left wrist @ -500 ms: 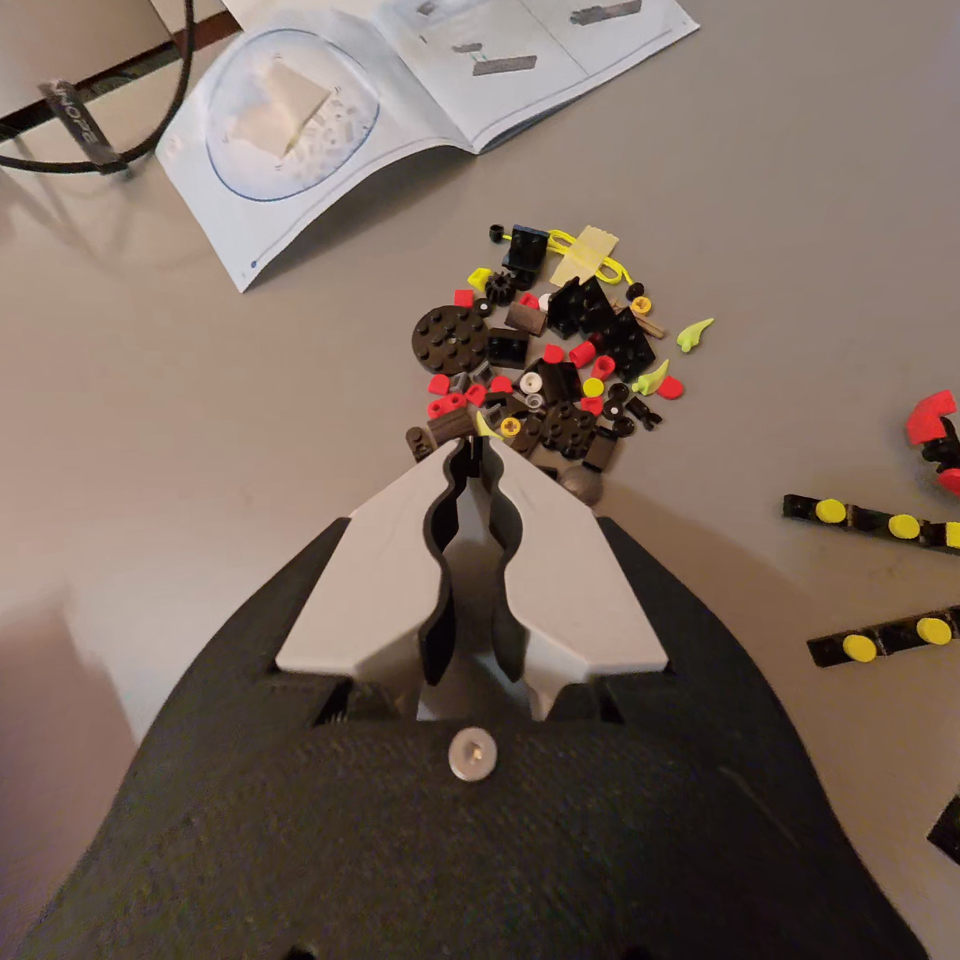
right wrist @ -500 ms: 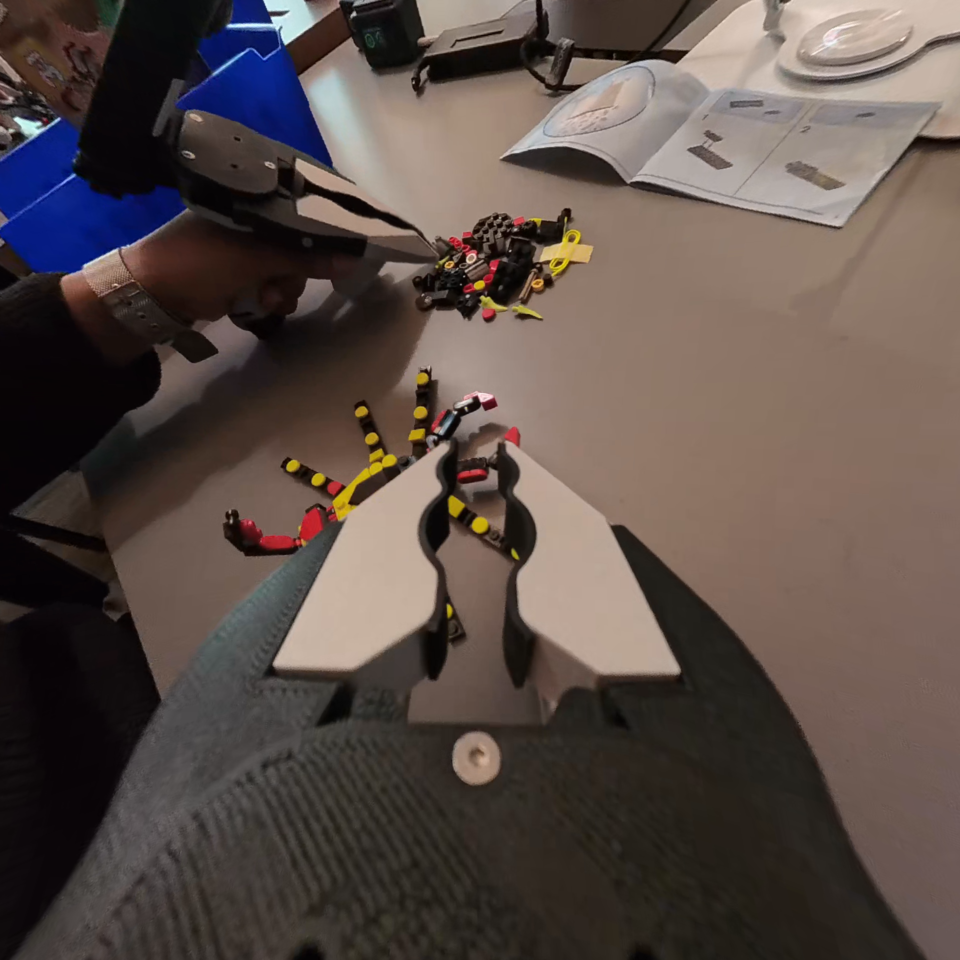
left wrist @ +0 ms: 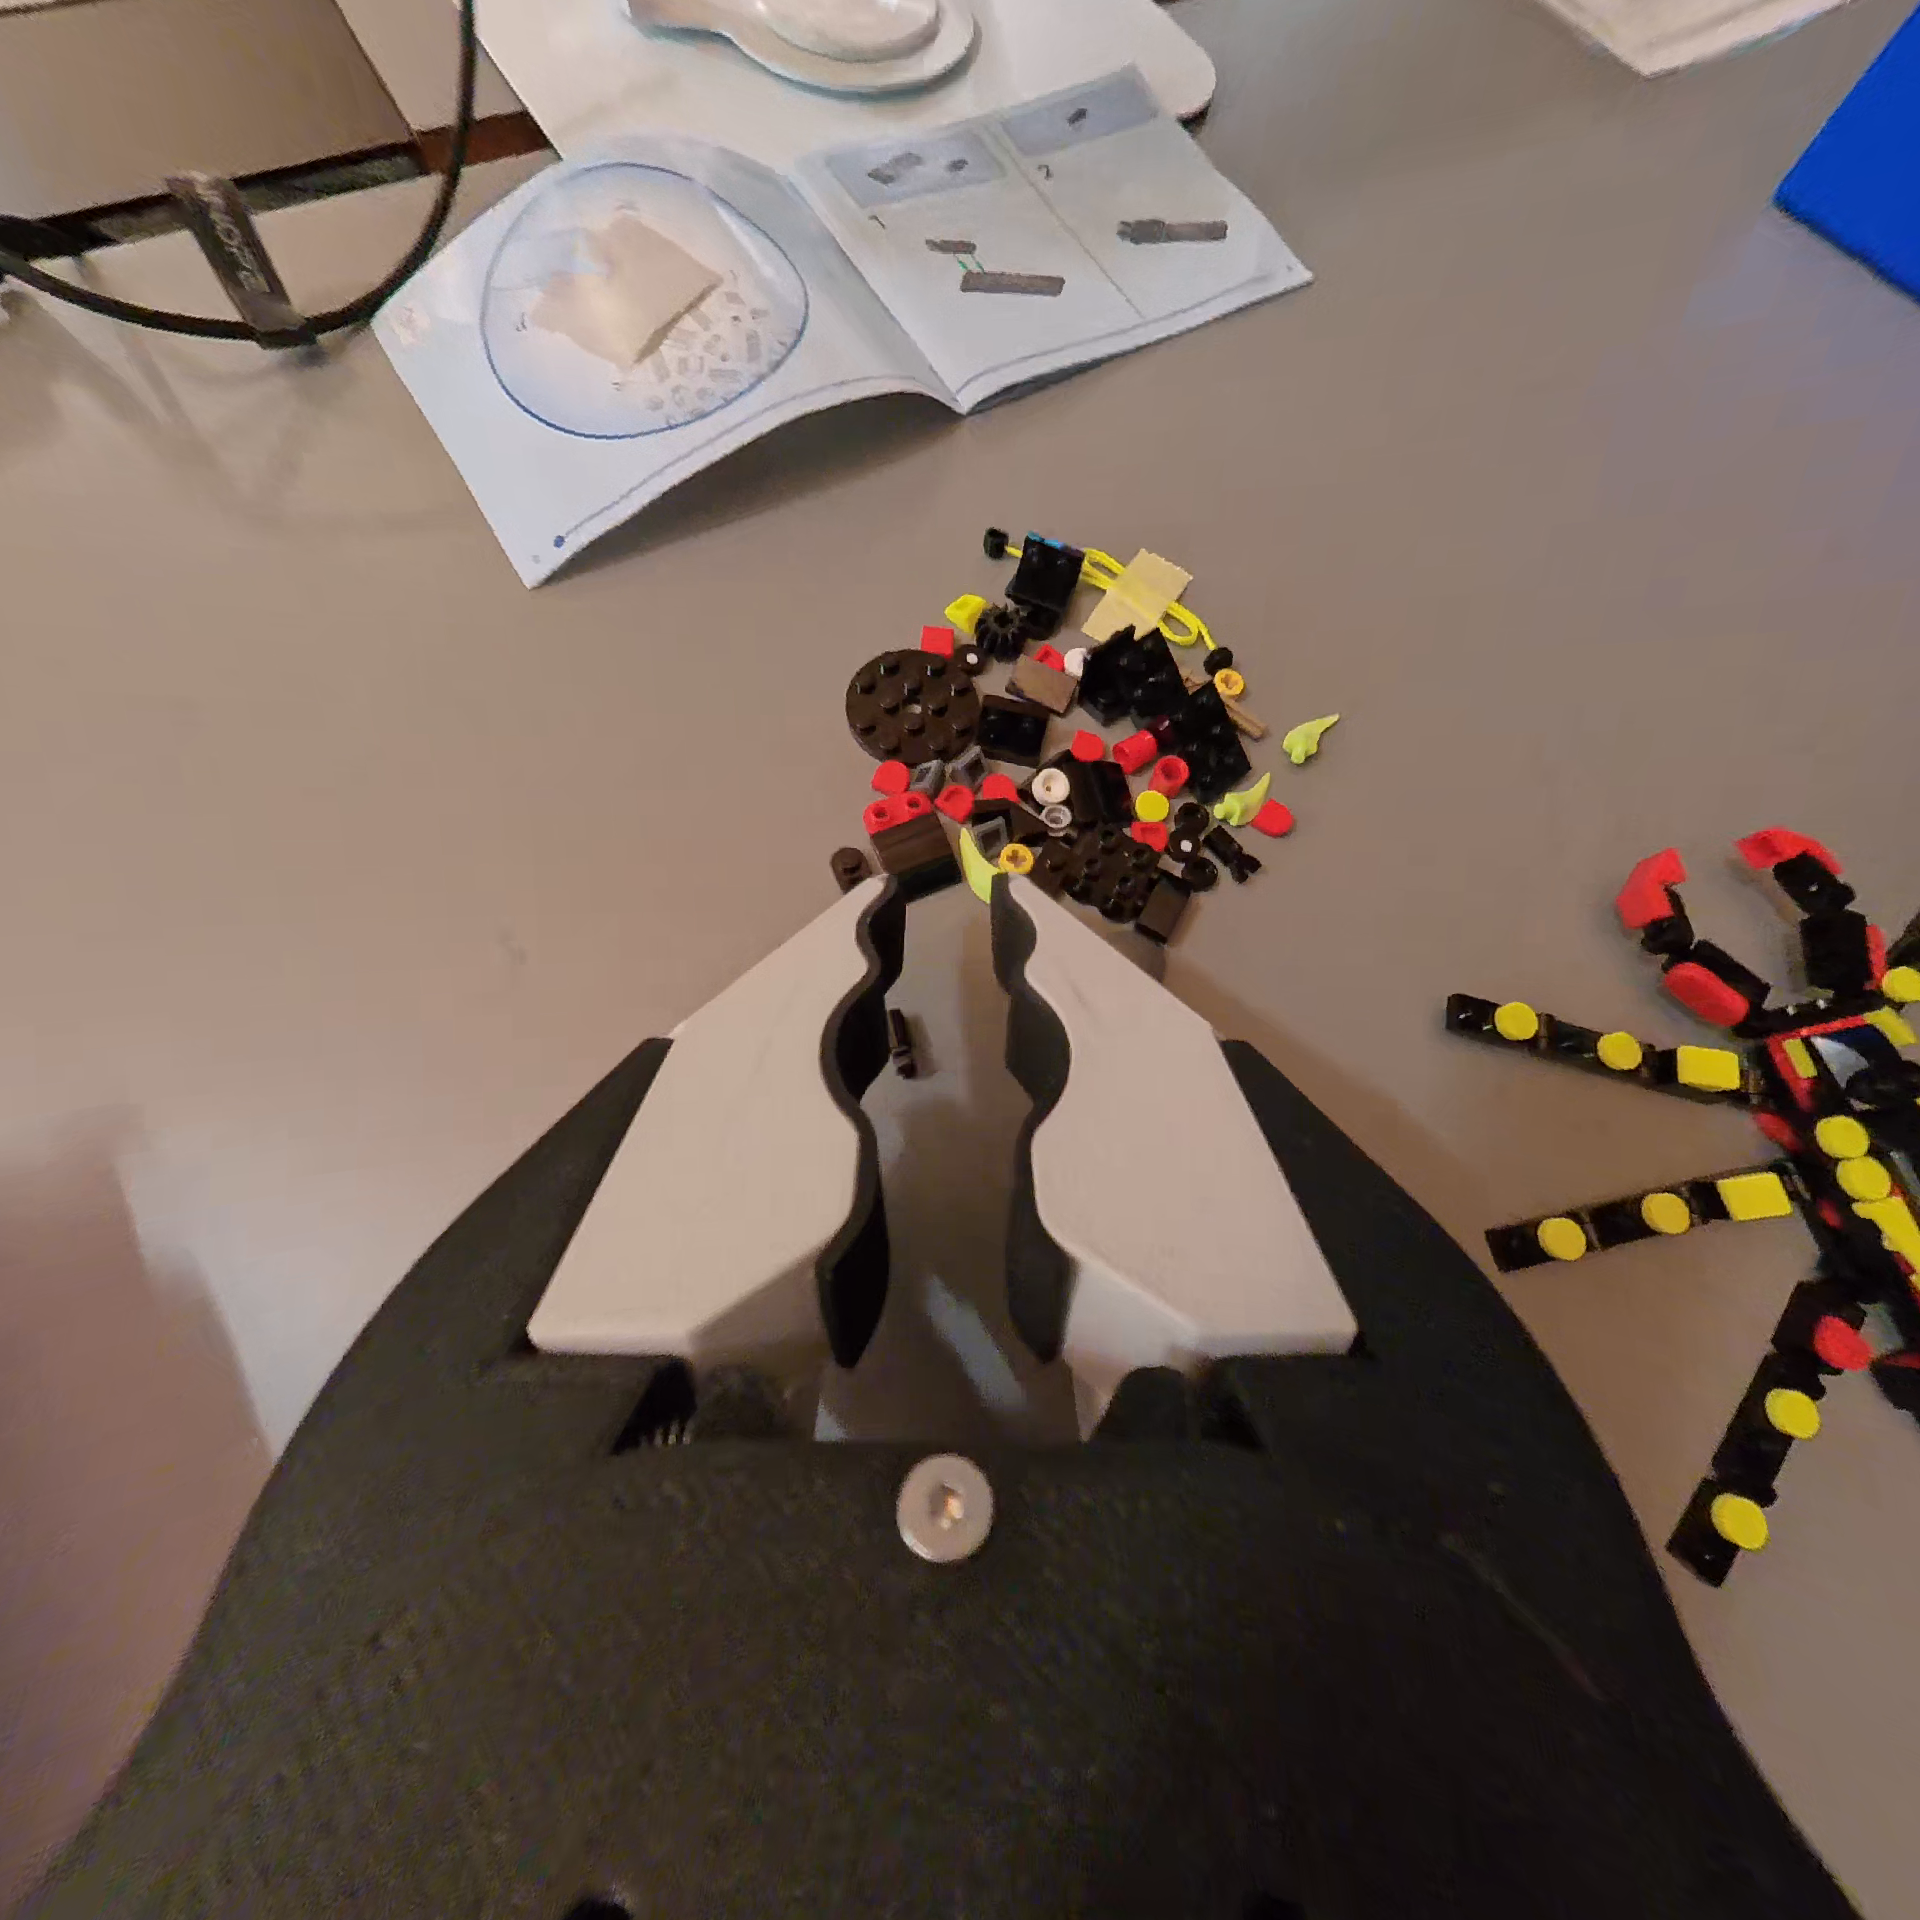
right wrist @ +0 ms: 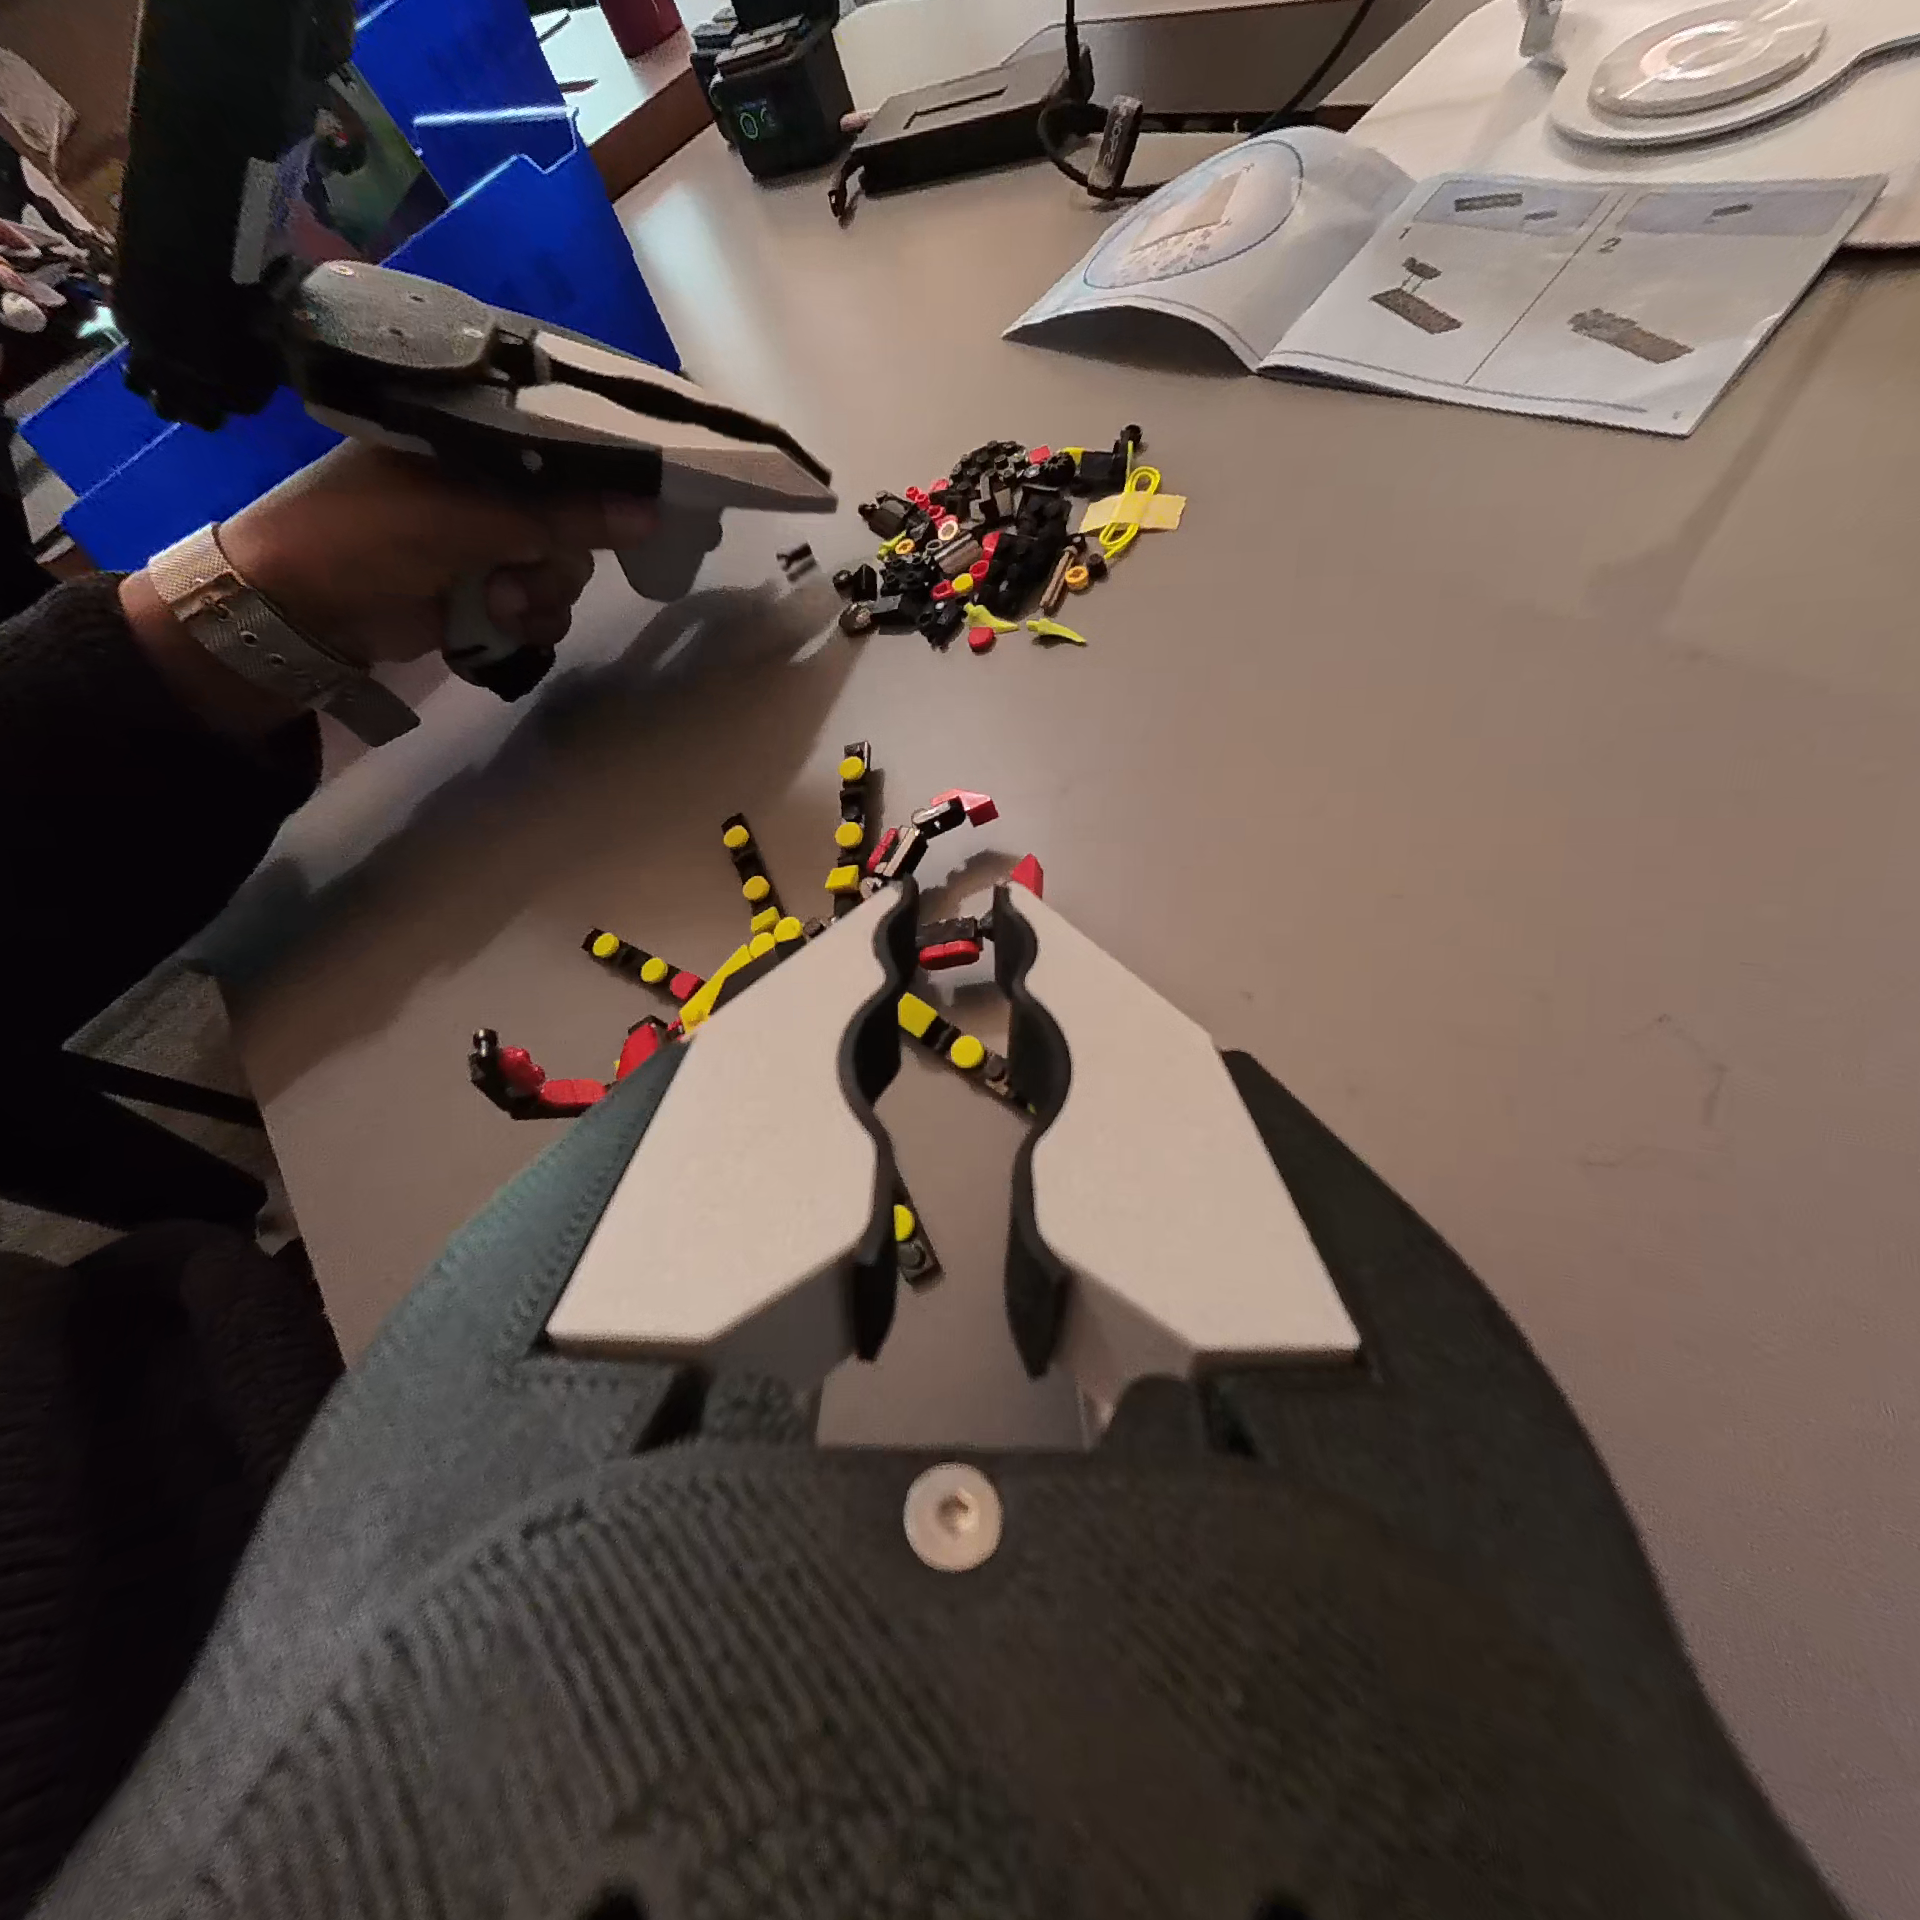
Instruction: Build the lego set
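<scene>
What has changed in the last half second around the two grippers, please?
The left gripper has opened and pulled back from the pile of loose bricks; a small black piece now lies on the table between its fingers. The right gripper stays open over the brick spider model. The pile and the booklet look unchanged.

The left gripper [left wrist: 943, 883] hangs above the table, jaws apart and empty; the right gripper [right wrist: 954, 894] likewise.

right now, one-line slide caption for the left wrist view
Open left tongs hover at the near edge of a loose brick pile, a brick spider model to the right, open instruction booklet beyond.
</scene>
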Demonstrator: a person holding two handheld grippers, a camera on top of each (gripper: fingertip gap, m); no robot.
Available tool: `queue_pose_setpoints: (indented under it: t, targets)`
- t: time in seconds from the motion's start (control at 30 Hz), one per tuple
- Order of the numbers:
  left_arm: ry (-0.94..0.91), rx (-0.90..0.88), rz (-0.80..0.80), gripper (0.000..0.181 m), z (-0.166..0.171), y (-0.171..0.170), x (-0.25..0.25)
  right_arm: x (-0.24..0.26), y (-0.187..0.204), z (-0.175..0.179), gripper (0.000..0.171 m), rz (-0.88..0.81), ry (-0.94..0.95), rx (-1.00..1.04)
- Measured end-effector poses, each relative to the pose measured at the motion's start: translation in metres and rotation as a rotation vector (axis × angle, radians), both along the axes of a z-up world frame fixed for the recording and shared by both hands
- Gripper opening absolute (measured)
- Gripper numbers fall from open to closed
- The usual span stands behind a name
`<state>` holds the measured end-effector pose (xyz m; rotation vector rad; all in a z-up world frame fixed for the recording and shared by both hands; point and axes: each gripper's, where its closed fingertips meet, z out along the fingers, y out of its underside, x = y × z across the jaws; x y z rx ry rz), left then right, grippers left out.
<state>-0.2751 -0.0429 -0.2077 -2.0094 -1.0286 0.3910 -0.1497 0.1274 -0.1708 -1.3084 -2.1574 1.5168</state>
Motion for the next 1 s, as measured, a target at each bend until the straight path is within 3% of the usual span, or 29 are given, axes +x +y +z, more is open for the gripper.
queue_pose_setpoints:
  t: [0.17, 0.47, 0.67, 1.0]
  targets:
    - [0.038, 0.025, 0.047, 0.01, 0.01, -0.011, -0.007, 0.0, 0.003, 0.002, 0.013, -0.002, 0.005, -0.007]
    - [-0.105, -0.1, 0.019, 0.007, -0.015, -0.038, 0.008, 0.001, 0.003, 0.003, 0.015, 0.007, -0.016, -0.044]
    - [-0.153, -0.108, -0.053, 0.003, -0.024, -0.029, 0.017, 0.002, -0.001, 0.002, 0.015, 0.019, -0.03, -0.056]
    - [-0.025, -0.138, -0.079, 0.0, -0.02, 0.001, 0.005, 0.004, -0.007, -0.005, 0.015, 0.037, -0.039, -0.033]
